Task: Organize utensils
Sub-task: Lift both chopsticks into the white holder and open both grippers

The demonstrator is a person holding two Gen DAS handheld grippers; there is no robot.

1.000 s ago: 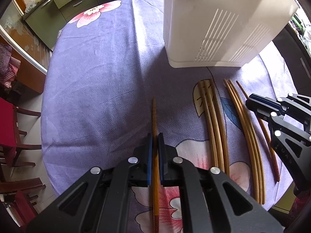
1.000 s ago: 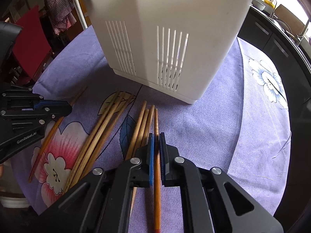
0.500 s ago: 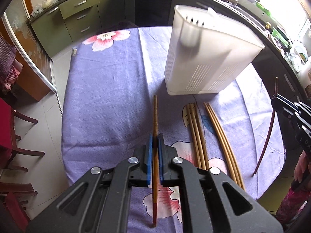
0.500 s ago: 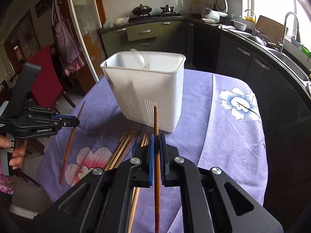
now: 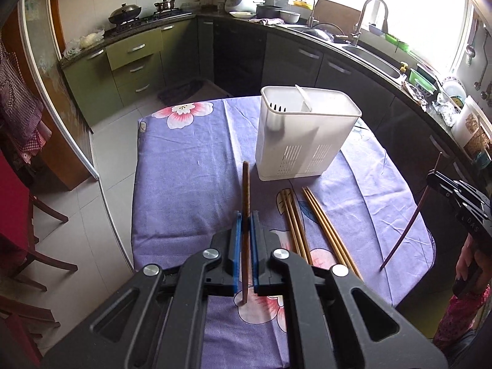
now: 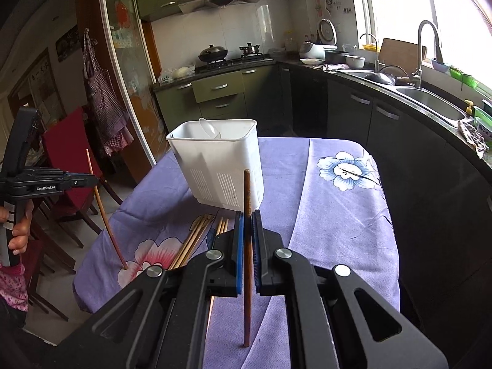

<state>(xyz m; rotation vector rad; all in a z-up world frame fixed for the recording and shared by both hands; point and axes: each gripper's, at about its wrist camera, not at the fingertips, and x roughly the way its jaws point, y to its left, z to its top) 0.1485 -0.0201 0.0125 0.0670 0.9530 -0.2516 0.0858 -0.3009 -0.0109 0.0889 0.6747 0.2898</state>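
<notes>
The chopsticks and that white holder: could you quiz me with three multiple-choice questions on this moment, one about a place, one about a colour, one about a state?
1. Where do the loose chopsticks lie?
A. on the cloth in front of the white utensil holder
B. inside the holder
C. on the floor

2. What colour is the tablecloth?
A. green
B. purple with flowers
C. plain white

3. What is the left claw doing?
A. standing open and empty
B. gripping a spoon
C. shut on a dark chopstick

Answers: 1 A, two bundles rest on the cloth just short of the holder. 2 B, purple fabric with pink and blue blossoms. 3 C, the blue pads pinch the stick, which is lifted clear of the table.
</notes>
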